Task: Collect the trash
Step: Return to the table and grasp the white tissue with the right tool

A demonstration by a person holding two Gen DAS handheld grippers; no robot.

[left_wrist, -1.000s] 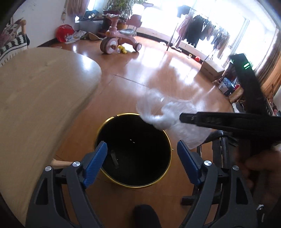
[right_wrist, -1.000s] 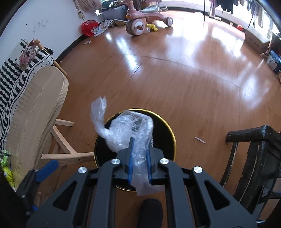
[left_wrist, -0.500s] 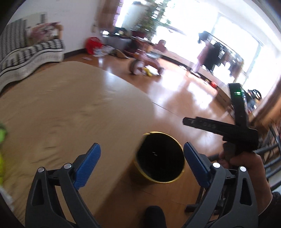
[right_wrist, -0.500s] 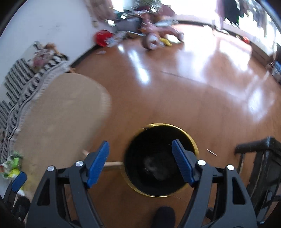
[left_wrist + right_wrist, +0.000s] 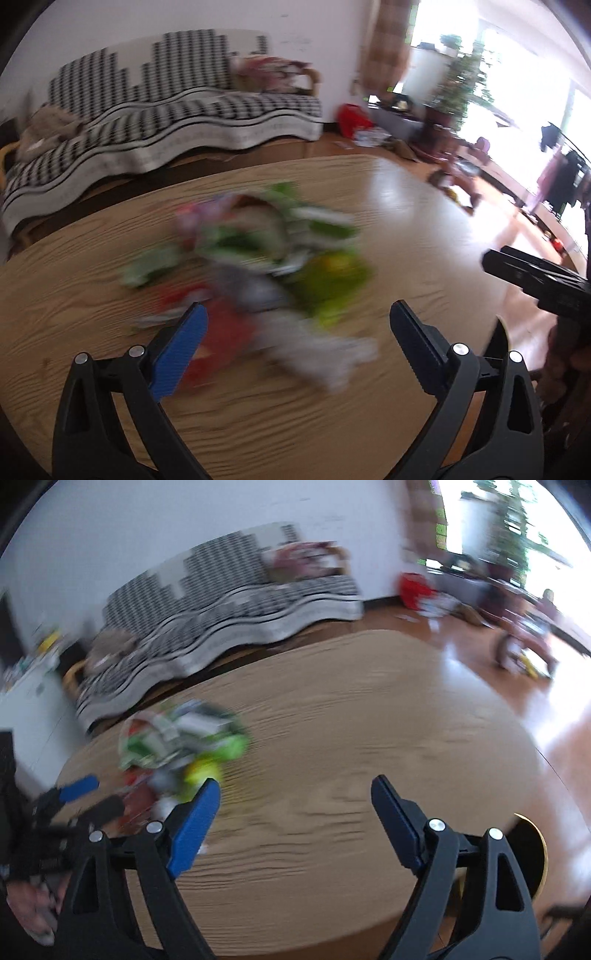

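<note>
Left gripper (image 5: 295, 325) and right gripper (image 5: 295, 797) spread wide, just opening, empty. Trash (image 5: 258, 266) heaped ahead on table (image 5: 424, 236), uncollected; bin (image 5: 532, 849) rightward.

Left tool (image 5: 295, 328) empty, gaping; right tool (image 5: 295, 805) jaws just widened

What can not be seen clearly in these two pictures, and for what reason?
- Trash pile on the table, left wrist view: motion blur, so single wrappers cannot be told apart.
- The same pile, right wrist view: blurred, partly behind the right gripper.
- Bin, right wrist view: mostly hidden by the table edge and gripper; contents unseen.
- Left gripper: open, empty.
</note>
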